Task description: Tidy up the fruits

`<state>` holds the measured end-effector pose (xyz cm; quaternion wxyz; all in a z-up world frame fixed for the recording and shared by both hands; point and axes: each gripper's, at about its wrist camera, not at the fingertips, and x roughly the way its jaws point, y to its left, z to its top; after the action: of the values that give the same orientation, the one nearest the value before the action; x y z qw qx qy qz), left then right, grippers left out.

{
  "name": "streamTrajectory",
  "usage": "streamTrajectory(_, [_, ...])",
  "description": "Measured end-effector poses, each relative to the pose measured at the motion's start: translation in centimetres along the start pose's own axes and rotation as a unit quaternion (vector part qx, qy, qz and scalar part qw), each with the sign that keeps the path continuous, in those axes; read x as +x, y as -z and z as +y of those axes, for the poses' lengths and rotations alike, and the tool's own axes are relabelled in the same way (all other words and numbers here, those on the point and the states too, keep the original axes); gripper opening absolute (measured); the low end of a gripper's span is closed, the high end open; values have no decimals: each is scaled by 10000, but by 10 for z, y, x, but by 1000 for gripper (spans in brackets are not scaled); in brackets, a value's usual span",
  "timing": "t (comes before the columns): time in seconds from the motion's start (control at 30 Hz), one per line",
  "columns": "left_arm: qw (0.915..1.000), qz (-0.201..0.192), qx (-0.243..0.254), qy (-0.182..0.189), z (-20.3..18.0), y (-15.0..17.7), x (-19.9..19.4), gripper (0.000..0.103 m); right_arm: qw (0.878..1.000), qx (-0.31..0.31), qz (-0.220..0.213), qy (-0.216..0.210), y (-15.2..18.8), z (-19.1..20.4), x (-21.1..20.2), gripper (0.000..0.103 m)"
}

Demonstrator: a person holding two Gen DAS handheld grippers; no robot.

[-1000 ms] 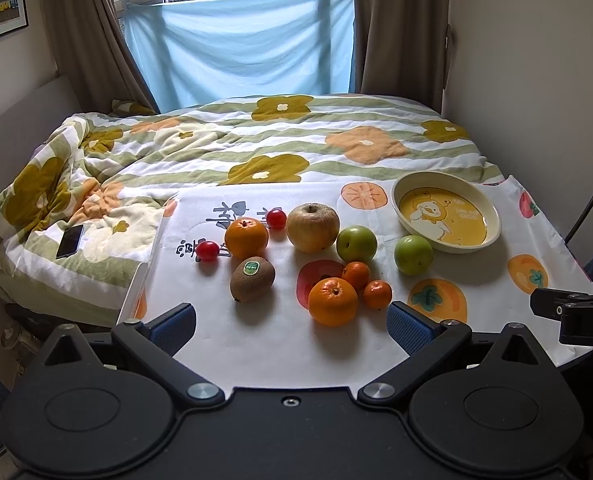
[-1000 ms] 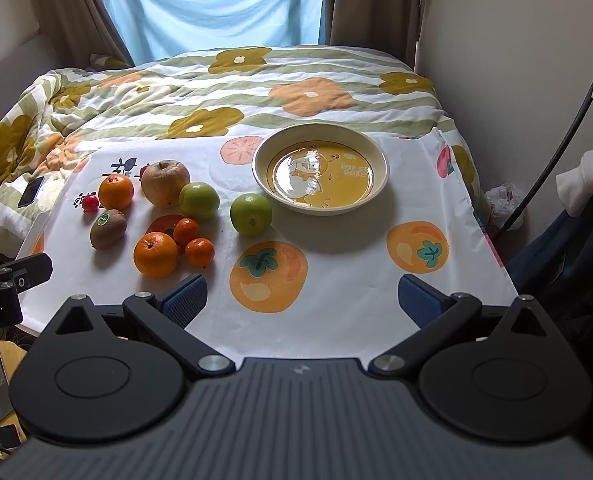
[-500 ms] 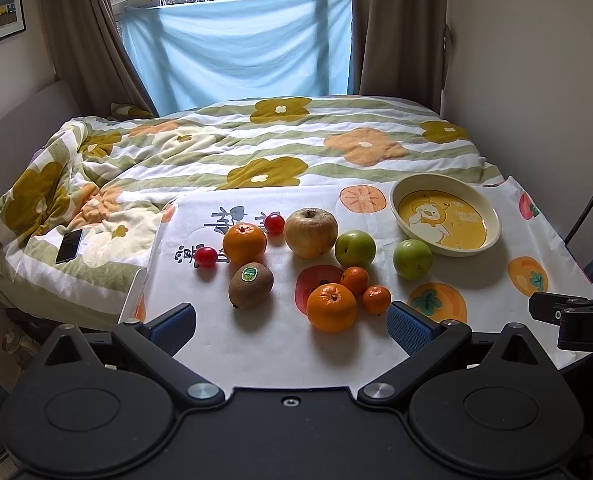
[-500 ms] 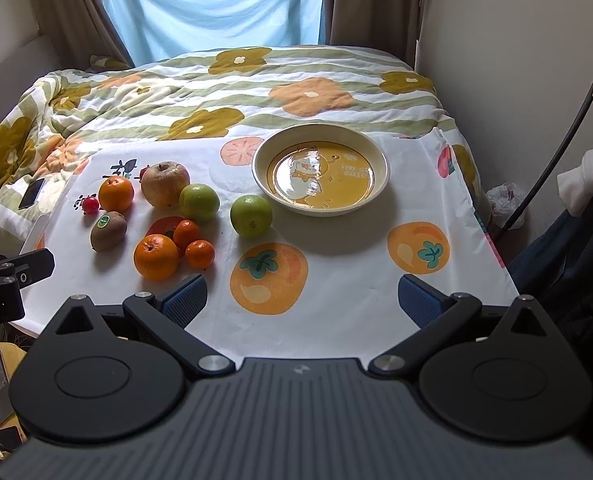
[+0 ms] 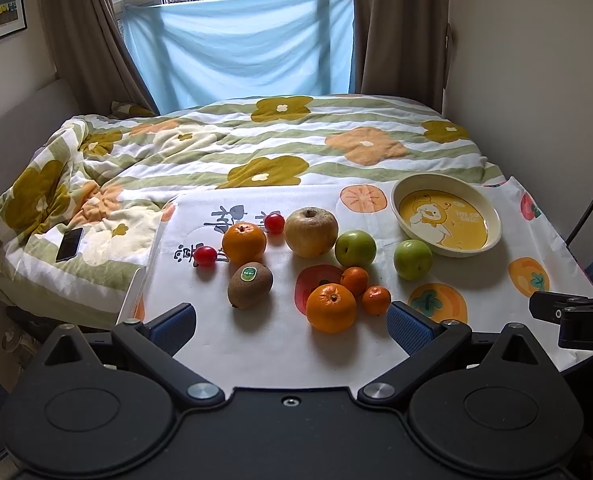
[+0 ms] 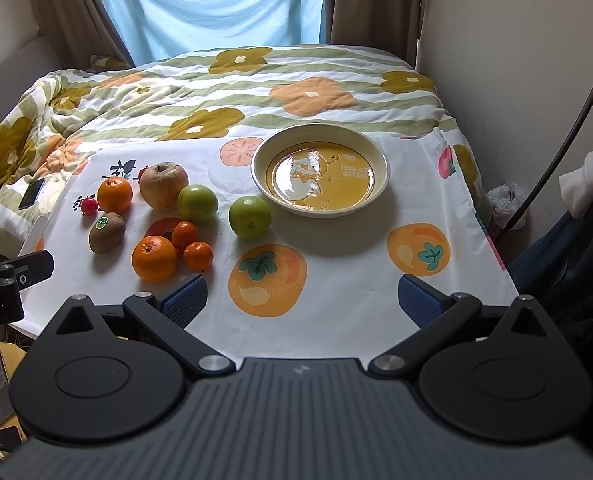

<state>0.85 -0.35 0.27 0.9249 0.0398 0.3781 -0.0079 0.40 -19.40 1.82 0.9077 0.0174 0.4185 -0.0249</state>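
On the bench point(image 6: 336, 280), covered by a white cloth printed with fruit, the fruits lay in a loose group to the left of the empty yellow plate point(image 6: 380, 168). Since the earlier frame nothing on the cloth had moved. In the left wrist view the whole scene sat slightly higher and nearer than a second before. The left gripper point(image 5: 292, 320) hung with its jaws wide apart and empty, over the bench's near edge, just short of the big orange point(image 5: 331, 307) and the kiwi point(image 5: 250, 285). The right gripper point(image 6: 302, 300) was likewise spread open and holding nothing, and its view was almost unchanged. A green apple point(image 6: 250, 216) lay closest to the plate, not touching it.
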Motion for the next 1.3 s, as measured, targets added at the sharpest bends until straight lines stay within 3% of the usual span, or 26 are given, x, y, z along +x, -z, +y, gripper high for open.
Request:
streamTrajectory(0.57, [10000,-34,-32,-47,4,1,3,103,9995,-263,22,-179,-5,-2,9,103])
streamTrajectory(0.9, [9975,240,-335,-572,18,11,46,103,9920,-750,181,-996,-4,10,55,103])
streamTrajectory(1.3, [9986,399,161,-300,45,18,115,102,9888,-582,582,-1244,10,58,128,103])
